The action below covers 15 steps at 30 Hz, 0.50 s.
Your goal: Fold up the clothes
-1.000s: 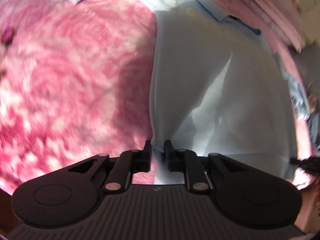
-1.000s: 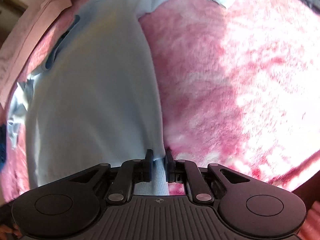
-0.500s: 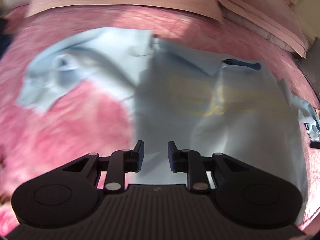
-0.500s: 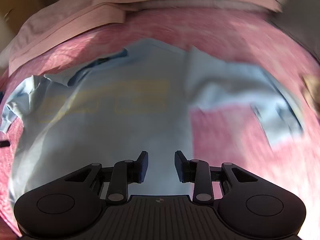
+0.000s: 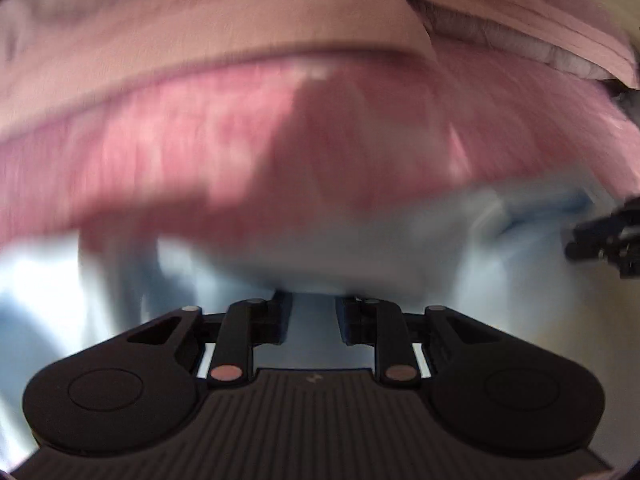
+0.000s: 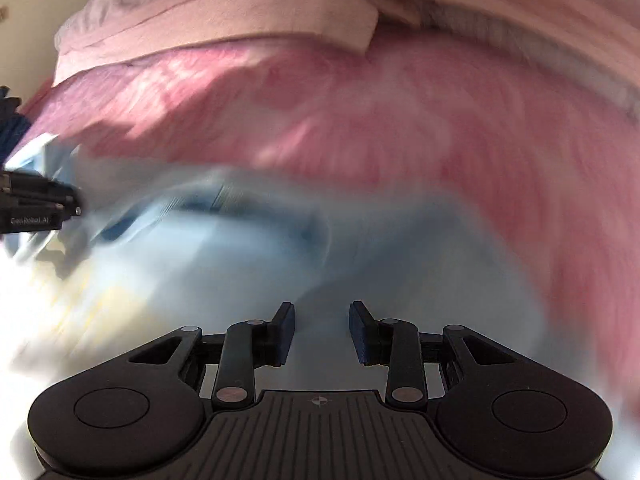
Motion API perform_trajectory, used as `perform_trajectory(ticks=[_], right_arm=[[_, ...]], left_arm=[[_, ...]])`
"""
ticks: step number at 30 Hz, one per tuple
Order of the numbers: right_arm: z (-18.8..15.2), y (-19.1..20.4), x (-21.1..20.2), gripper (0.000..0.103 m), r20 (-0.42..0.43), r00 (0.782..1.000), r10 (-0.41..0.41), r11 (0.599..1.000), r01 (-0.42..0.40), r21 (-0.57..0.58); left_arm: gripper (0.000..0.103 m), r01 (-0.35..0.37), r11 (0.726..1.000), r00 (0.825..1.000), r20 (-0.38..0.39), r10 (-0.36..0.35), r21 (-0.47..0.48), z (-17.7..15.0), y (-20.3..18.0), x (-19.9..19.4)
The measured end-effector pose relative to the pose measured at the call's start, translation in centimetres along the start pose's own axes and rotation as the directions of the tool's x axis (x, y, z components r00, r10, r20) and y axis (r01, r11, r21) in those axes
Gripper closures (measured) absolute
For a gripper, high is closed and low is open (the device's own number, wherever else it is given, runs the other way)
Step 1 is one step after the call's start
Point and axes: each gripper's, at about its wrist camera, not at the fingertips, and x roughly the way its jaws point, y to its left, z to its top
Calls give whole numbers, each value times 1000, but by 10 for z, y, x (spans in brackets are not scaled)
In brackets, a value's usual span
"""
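- Your left tongs (image 5: 314, 308) stand part open and are closing; pale blue cloth shows in the gap, but blur hides whether the pads press on it.
- Your right tongs (image 6: 322, 320) stand clearly apart above the cloth, gripping nothing.
- Each set of tongs shows at the edge of the other's view, the two side by side over the garment.
- The light blue shirt (image 6: 280, 264) lies on the pink fluffy blanket (image 6: 440, 120) of the bed, directly under both tongs.
- Its darker blue collar trim (image 6: 200, 204) lies on the far side; the long axis cannot be told through the blur.
- Folded pale pink bedding (image 5: 200, 20) lies beyond the blanket.
- White lettering on the left tongs' body in the right wrist view is too blurred to read surely.
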Motion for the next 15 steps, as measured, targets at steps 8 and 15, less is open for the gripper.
perform_trajectory(ticks=[8,15], right_arm=[[42,-95,-20,70,168,985,-42,942,-17,335],[-118,-143,-161,57,104,986,-132,814,48,579]], left_arm=[[85,-1,977,997,79,18,-212,49,38,-5],[85,118,945,990,-35,-135,-306,-37,24,-54]])
